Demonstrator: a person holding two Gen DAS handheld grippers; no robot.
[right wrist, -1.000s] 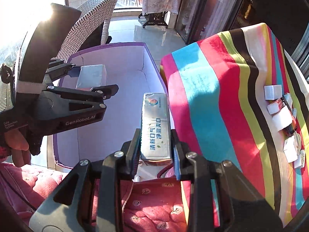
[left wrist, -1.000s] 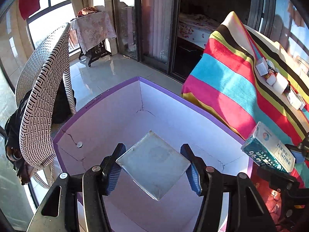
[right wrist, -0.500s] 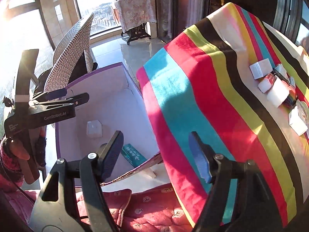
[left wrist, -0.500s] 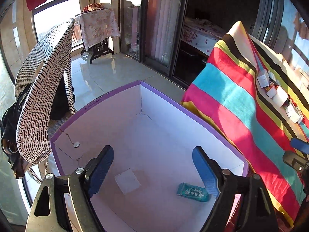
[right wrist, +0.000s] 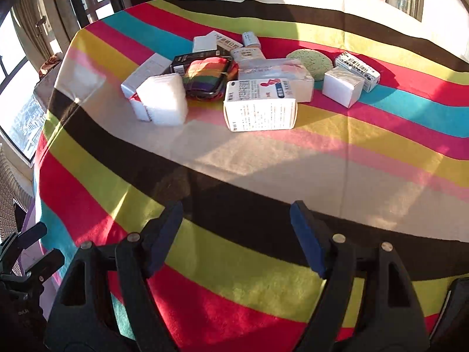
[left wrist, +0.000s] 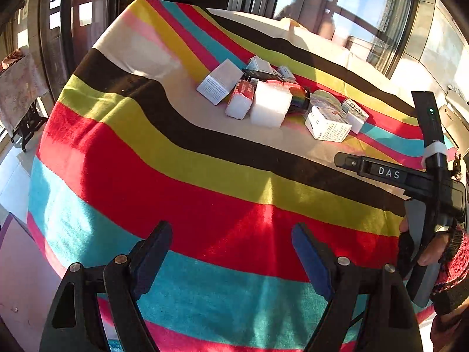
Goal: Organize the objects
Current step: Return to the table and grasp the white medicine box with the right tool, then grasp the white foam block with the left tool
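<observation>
A cluster of small boxes lies on the striped tablecloth [right wrist: 263, 161]. It holds a white printed box [right wrist: 259, 107], a white foam block [right wrist: 164, 99], a rainbow pouch [right wrist: 209, 73], a green sponge [right wrist: 312, 61] and a small white box [right wrist: 341, 86]. In the left wrist view the foam block [left wrist: 271, 104] and a white box [left wrist: 328, 123] show far ahead. My left gripper [left wrist: 231, 252] is open and empty over the cloth's near edge. My right gripper [right wrist: 234, 231] is open and empty, short of the boxes.
The purple-rimmed bin [left wrist: 8, 234] shows at the left edge, beside the table. The right gripper's body and the hand holding it [left wrist: 433, 193] stand at the right of the left wrist view. Windows surround the table.
Both grippers let go of their boxes into the purple bin, opened, and have swung up from the bin to face the tabletop and its cluster of objects.
</observation>
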